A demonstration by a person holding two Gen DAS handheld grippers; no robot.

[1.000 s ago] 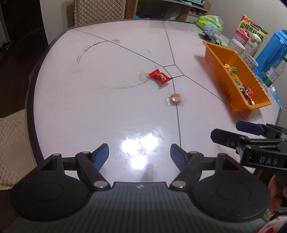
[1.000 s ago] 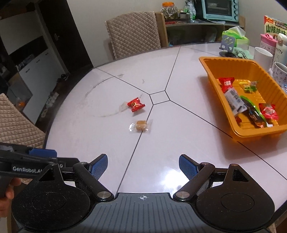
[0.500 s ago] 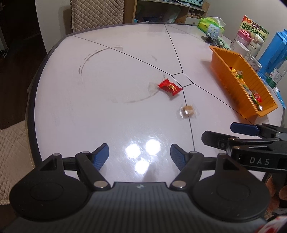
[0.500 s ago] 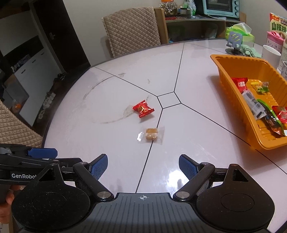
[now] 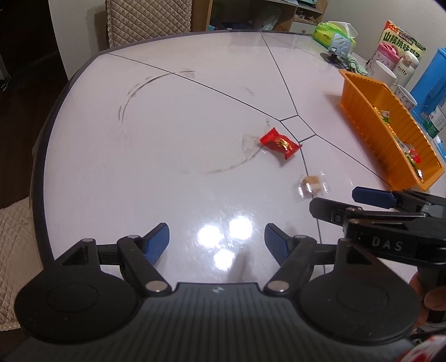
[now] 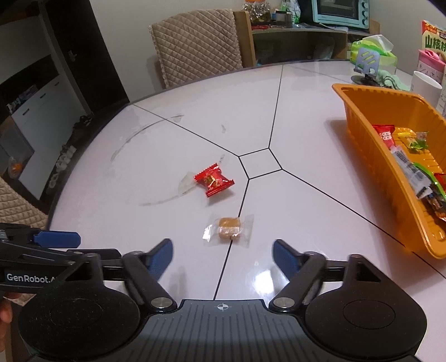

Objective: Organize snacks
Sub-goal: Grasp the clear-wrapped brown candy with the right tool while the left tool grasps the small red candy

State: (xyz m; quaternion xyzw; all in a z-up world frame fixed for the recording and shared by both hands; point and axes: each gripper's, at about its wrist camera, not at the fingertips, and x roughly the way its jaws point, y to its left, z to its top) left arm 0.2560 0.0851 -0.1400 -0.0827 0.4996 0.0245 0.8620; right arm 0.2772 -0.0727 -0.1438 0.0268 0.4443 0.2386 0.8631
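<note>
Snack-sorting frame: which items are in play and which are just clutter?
In play:
red snack packet
clear-wrapped brown candy
orange basket with snacks already in it
right gripper, open
left gripper, open

Clutter:
white mug
tissue pack
toaster oven
blue jug

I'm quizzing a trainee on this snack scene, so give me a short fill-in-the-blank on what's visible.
1. Both the left gripper and right gripper are ____.
2. The basket holding snacks is coloured ____.
3. The number of snacks lying loose on the table is ____.
4. Of these, the clear-wrapped candy and the red packet, the right gripper is nearer the ____ one.

Missing words: open; orange; two; clear-wrapped
</note>
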